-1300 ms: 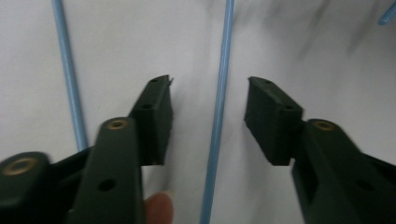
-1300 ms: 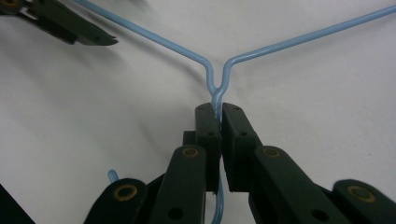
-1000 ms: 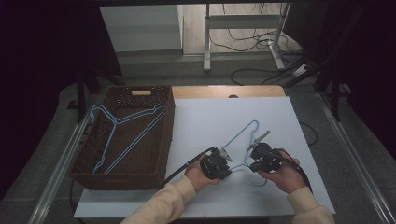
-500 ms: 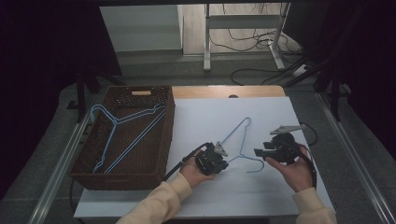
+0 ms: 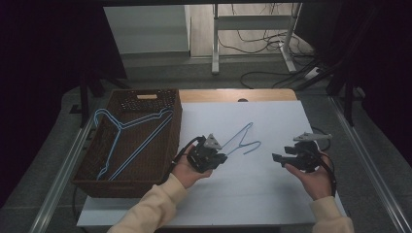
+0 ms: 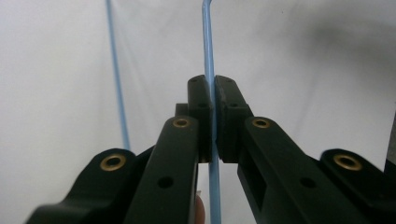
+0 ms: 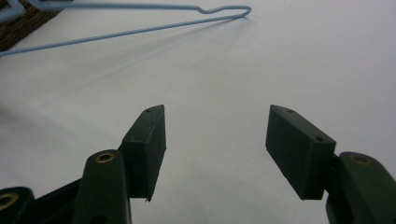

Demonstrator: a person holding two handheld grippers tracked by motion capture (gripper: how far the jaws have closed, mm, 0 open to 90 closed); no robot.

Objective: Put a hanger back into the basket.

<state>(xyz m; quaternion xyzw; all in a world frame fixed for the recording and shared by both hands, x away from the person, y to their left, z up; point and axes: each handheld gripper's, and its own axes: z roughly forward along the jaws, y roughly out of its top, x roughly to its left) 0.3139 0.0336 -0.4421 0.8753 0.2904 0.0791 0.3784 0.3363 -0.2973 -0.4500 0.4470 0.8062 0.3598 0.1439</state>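
A white table point(image 5: 252, 194) spans the frame's middle, a wicker basket point(image 5: 165, 155) at centre left. At centre, the left gripper point(image 5: 221, 158) pinches a blue wire hanger point(image 5: 243, 138); the right gripper point(image 5: 278, 158), centre right, has just been opening, jaws wide and empty.

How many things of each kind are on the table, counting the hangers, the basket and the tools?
Blue wire hangers: 3, with two in the basket and one held by the left tool
Wicker basket: 1
Tools: 2, left and right
Total: 6
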